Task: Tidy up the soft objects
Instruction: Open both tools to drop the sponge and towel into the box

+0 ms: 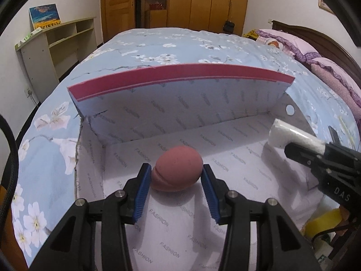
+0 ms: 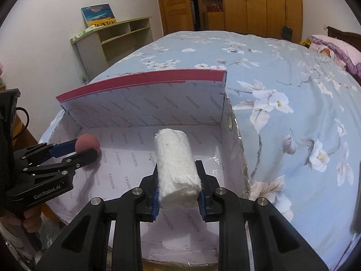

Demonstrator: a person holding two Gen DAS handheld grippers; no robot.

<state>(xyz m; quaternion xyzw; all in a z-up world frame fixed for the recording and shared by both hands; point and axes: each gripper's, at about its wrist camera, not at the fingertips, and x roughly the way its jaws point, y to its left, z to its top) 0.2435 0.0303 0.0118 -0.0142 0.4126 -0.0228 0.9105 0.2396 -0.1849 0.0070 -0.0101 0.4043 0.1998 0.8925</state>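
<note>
An open box (image 1: 225,140) lined with white "FASHION" paper lies on the bed, its pink-edged lid (image 1: 180,74) standing upright at the back. My left gripper (image 1: 176,178) is shut on a pink egg-shaped sponge (image 1: 180,167), held just over the left part of the box floor. In the right wrist view this sponge (image 2: 87,143) hangs above its shadow. My right gripper (image 2: 178,194) is shut on a white rolled cloth (image 2: 176,164) over the right part of the box (image 2: 126,149). From the left wrist view, the roll (image 1: 291,135) pokes in from the right.
The bed has a blue floral cover (image 2: 293,90), with pink pillows (image 1: 320,65) at its head. A beige shelf unit (image 1: 56,45) stands against the left wall and wooden wardrobes (image 1: 203,0) fill the back. A yellow roll (image 1: 325,223) sits under the right gripper.
</note>
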